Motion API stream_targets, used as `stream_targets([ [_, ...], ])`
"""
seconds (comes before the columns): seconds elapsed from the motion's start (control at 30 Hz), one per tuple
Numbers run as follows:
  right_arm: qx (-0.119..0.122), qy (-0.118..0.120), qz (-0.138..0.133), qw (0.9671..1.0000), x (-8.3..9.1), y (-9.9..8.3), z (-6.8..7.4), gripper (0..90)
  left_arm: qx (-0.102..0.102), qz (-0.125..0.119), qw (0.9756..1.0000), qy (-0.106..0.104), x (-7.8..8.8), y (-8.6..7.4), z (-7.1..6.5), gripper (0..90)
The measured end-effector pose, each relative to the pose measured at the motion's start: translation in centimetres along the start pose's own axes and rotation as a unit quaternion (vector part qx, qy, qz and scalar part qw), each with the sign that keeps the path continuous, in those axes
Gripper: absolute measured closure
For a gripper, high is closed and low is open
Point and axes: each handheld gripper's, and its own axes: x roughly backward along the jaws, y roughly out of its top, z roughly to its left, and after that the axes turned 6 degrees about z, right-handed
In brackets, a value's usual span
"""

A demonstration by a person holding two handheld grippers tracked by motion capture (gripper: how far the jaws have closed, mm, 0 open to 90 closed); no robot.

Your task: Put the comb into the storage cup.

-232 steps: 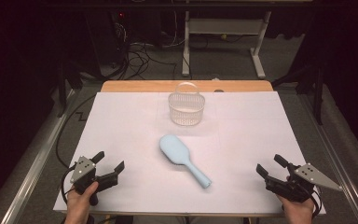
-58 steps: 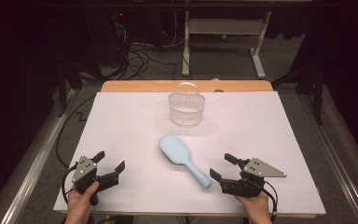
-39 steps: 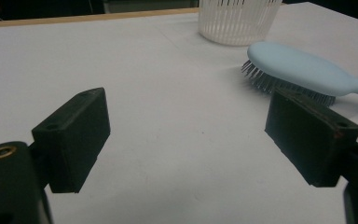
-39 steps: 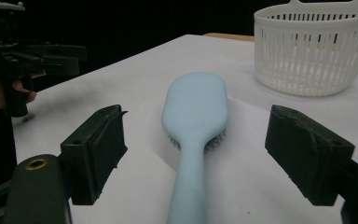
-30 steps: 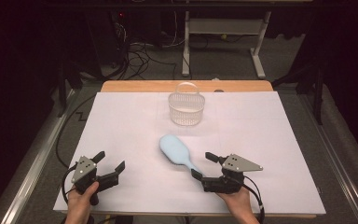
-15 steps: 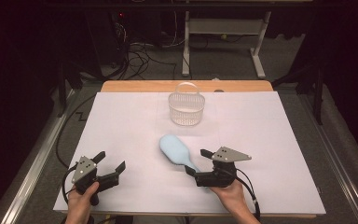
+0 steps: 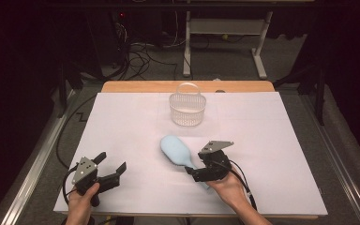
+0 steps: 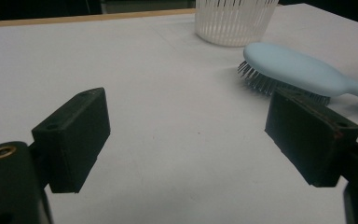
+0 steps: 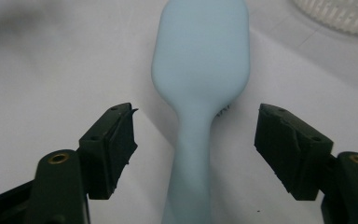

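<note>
Light blue hairbrush [image 7: 177,151] lay bristles down on white table cover [image 7: 122,122], near the middle, handle toward the person. Handle sat between jaws of right gripper [image 7: 199,169], pads apart from it on both sides in the right gripper view [image 9: 193,135], nothing gripped; jaws just been closing. Left gripper [image 7: 108,168] low at near left corner, well apart from brush, jaws wide apart, nothing between them. White slatted basket [image 7: 187,108] stood upright beyond brush, toward far edge.

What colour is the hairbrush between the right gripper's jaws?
The hairbrush is pale blue with dark bristles; the right gripper view shows its colour best.
</note>
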Motion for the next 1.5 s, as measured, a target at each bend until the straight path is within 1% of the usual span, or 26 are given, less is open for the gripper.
stream_targets([
  [0.03,0.0,0.0,0.0,1.0,0.0,0.0,0.0,31.0,0.0,0.0,1.0,0.0,0.0,0.0,0.0,14.7],
  [0.13,-0.002,0.0,0.029,0.9996,-0.3,0.5,-0.1,33.6,0.0,0.0,1.0,0.0,0.0,0.0,0.0,14.7],
  [0.17,0.001,-0.002,0.05,0.9987,-0.5,0.9,-0.1,35.4,0.0,0.0,1.0,0.0,0.0,0.0,0.0,14.7],
  [0.23,0.002,-0.003,0.068,0.9977,-0.7,1.2,-0.1,37.1,-0.001,0.001,1.0,0.0,0.0,0.0,0.0,14.7],
  [0.27,0.006,-0.004,0.073,0.9973,-0.8,1.3,-0.1,38.2,-0.001,0.001,1.0,0.0,0.0,0.0,0.0,14.7],
  [0.33,0.004,-0.003,0.078,0.9969,-1.0,1.5,-0.1,39.3,0.0,0.001,1.0,-0.001,0.0,0.0,0.0,14.5],
  [0.4,0.001,0.0,0.095,0.9955,-1.3,1.8,0.0,42.1,0.0,0.001,1.0,-0.001,0.0,0.0,0.0,14.3],
  [0.43,0.002,0.002,0.109,0.9941,-1.6,2.1,-0.1,44.4,0.0,0.001,1.0,-0.001,0.0,0.0,0.0,14.1],
  [0.47,0.002,0.002,0.109,0.9941,-1.6,2.1,-0.1,44.4,-0.001,0.001,1.0,-0.001,0.0,0.0,0.0,14.1],
  [0.53,0.001,0.0,0.13,0.9915,-2.2,2.5,0.1,46.5,-0.001,0.002,1.0,-0.002,0.0,0.0,0.0,13.5],
  [0.6,0.002,-0.001,0.135,0.9909,-2.4,2.6,0.1,46.6,-0.001,0.002,1.0,-0.001,0.0,0.0,0.0,13.3],
  [0.63,0.001,0.0,0.144,0.9895,-2.6,2.7,0.2,47.0,-0.001,0.002,1.0,-0.001,0.0,0.0,0.0,12.9],
  [0.7,0.005,-0.003,0.158,0.9874,-3.0,2.9,0.3,48.1,0.001,0.003,1.0,-0.001,0.0,0.0,0.1,10.0],
  [0.73,0.008,-0.007,0.169,0.9856,-3.3,3.1,0.4,49.0,0.001,0.003,1.0,-0.003,0.0,0.0,0.1,5.9],
  [0.77,0.008,-0.007,0.169,0.9856,-3.3,3.1,0.4,49.0,0.001,0.003,1.0,-0.004,0.0,0.0,0.1,5.9],
  [0.83,0.005,-0.008,0.175,0.9845,-3.6,3.2,0.4,50.6,0.0,0.004,1.0,-0.004,0.0,0.0,0.0,5.3],
  [0.87,0.008,-0.009,0.18,0.9837,-3.7,3.3,0.4,51.6,0.0,0.003,1.0,-0.004,0.0,0.0,0.0,5.3],
  [0.9,0.003,-0.01,0.187,0.9823,-3.9,3.4,0.4,53.6,0.0,0.004,1.0,-0.004,0.0,0.0,0.0,5.3],
  [0.97,0.008,-0.011,0.188,0.9821,-4.1,3.5,0.3,54.6,0.0,0.004,1.0,-0.005,0.0,0.0,0.0,5.2],
  [1.03,0.006,-0.015,0.196,0.9806,-4.3,3.5,0.3,57.1,0.001,0.004,1.0,-0.006,0.0,0.0,0.0,4.4],
  [1.07,0.012,-0.019,0.194,0.9808,-4.3,3.6,0.3,59.4,0.001,0.005,1.0,-0.006,0.0,0.0,0.1,3.8],
  [1.1,0.012,-0.019,0.194,0.9808,-4.3,3.6,0.3,59.4,0.001,0.005,1.0,-0.006,0.0,0.0,0.1,3.8],
  [1.23,0.017,-0.028,0.196,0.98,-4.4,3.6,0.4,64.7,-0.002,0.007,1.0,-0.003,0.0,0.0,0.0,3.8],
  [1.3,0.016,-0.027,0.198,0.9797,-4.4,3.6,0.4,65.2,-0.003,0.007,1.0,-0.002,0.0,0.0,0.0,3.8],
  [1.37,0.026,-0.033,0.203,0.9783,-4.4,3.7,0.7,66.8,-0.004,0.008,1.0,-0.002,0.0,0.0,0.0,3.4],
  [1.5,0.026,-0.033,0.205,0.978,-4.4,3.7,0.6,70.0,-0.006,0.011,0.9999,0.0,-0.1,0.0,0.0,2.5],
])
